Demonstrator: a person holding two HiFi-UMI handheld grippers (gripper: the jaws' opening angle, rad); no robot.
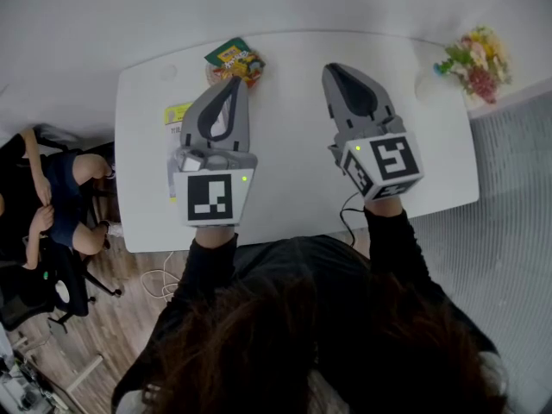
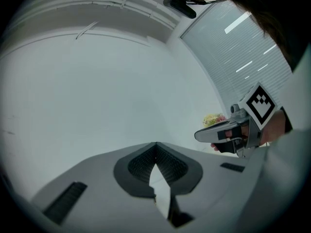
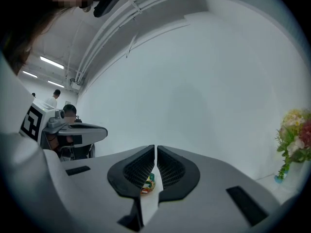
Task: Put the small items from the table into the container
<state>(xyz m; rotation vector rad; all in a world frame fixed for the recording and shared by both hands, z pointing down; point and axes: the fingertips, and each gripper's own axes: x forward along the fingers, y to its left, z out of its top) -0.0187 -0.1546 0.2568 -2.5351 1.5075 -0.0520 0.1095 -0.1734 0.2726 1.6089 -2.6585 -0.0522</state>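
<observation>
Holding both tools above the white table (image 1: pixel 293 175), the person keeps the left gripper (image 1: pixel 235 84) over the table's left half and the right gripper (image 1: pixel 336 70) over its middle. The two are well apart and both point toward the far edge.

Left gripper: the jaws are pressed together at the tips. In the left gripper view the ribbed pads (image 2: pixel 140 165) meet at the front. Only a narrow wedge of white table shows in the gap behind them. Nothing is between the jaws.

Right gripper: the jaws are closed to a thin slit. In the right gripper view the pads (image 3: pixel 137 166) stand almost touching along their whole length. A small colourful scrap (image 3: pixel 147 182) of green, yellow and red shows low in the slit. It cannot be told whether the pads pinch it or it lies on the table beyond.

Task items: a colourful packet (image 1: pixel 235 60) lies at the far edge of the table, just beyond the tips of the left gripper as seen from the head view. A yellow item (image 1: pixel 177 112) lies on the table on the left, just beside that gripper and partly covered by it. Neither gripper touches the packet or the yellow item in the head view. No view shows the container clearly enough to identify it.

Surroundings: a bunch of flowers (image 1: pixel 474 59) stands at the far right, past the table's corner. A seated person (image 1: pixel 60 197) is to the left of the table.
</observation>
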